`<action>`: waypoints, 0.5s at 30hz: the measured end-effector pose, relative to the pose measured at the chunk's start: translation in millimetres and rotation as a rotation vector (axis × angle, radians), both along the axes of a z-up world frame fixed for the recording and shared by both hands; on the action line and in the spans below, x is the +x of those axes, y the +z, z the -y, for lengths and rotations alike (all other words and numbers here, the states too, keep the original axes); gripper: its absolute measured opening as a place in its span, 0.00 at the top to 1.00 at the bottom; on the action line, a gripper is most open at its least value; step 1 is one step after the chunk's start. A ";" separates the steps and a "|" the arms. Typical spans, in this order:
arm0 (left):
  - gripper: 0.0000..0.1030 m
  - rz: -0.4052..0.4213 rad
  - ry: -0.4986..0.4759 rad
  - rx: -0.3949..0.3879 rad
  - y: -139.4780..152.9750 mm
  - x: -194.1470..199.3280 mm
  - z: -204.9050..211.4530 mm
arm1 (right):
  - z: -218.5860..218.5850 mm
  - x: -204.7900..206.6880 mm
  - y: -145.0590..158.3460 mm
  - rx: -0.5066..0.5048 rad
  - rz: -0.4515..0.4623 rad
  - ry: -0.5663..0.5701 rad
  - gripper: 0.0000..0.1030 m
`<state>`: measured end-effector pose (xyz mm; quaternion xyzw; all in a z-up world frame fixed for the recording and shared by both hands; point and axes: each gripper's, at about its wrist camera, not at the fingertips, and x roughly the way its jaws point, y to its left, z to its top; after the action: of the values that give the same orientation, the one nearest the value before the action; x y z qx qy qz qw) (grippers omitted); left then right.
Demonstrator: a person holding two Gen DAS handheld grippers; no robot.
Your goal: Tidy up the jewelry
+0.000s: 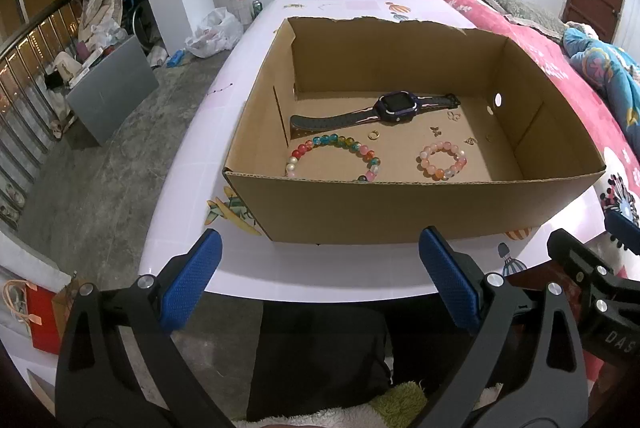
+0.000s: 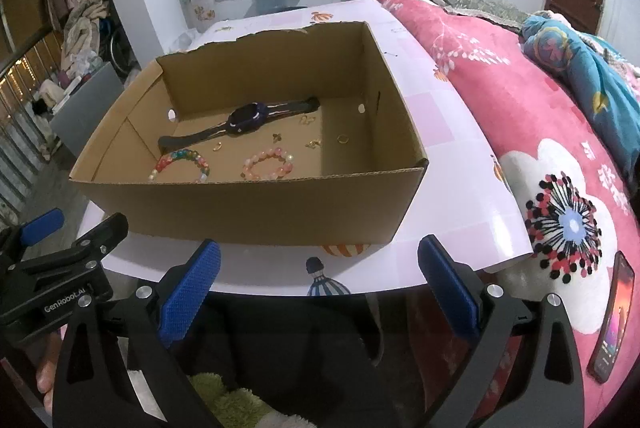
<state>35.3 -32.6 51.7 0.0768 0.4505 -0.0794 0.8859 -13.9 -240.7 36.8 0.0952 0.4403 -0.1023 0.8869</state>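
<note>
An open cardboard box sits on a white table decorated with balloon and airplane stickers, its near wall close to the table's front edge. Both claws hover just off that front edge, short of the box and touching nothing — the left gripper with its blue-padded fingers spread wide and empty, the right gripper likewise released, jaws well apart.

All the jewelry lies on the box floor. A dark smartwatch stretches flat across the middle, strap ends pointing toward the box's left and right walls. Against the near wall at the left rests a multicolored bead bracelet; a smaller pink bead bracelet lies near the same wall, further right, apart from the first. Between watch and bracelets sit small gold pieces — a ring just beside the watch strap and several tiny charms scattered toward the right wall, too small to make out in detail.

Along the table's right edge runs a bed with a pink floral blanket, where a phone lies face up.
</note>
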 end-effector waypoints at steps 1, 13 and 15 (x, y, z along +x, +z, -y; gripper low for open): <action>0.08 0.000 0.000 0.000 -0.1 0.3 0.0 | 0.0 0.3 0.0 0.001 -0.001 0.000 0.07; 0.08 0.000 0.001 -0.001 0.1 0.4 -0.6 | -0.5 -0.1 0.5 0.002 -0.002 0.002 0.07; 0.08 0.000 0.001 -0.001 0.2 0.3 -0.5 | -0.5 0.2 0.5 0.004 -0.002 0.000 0.07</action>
<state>35.6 -32.1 51.9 0.0762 0.4503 -0.0792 0.8861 -13.7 -240.2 37.3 0.0966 0.4415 -0.1014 0.8863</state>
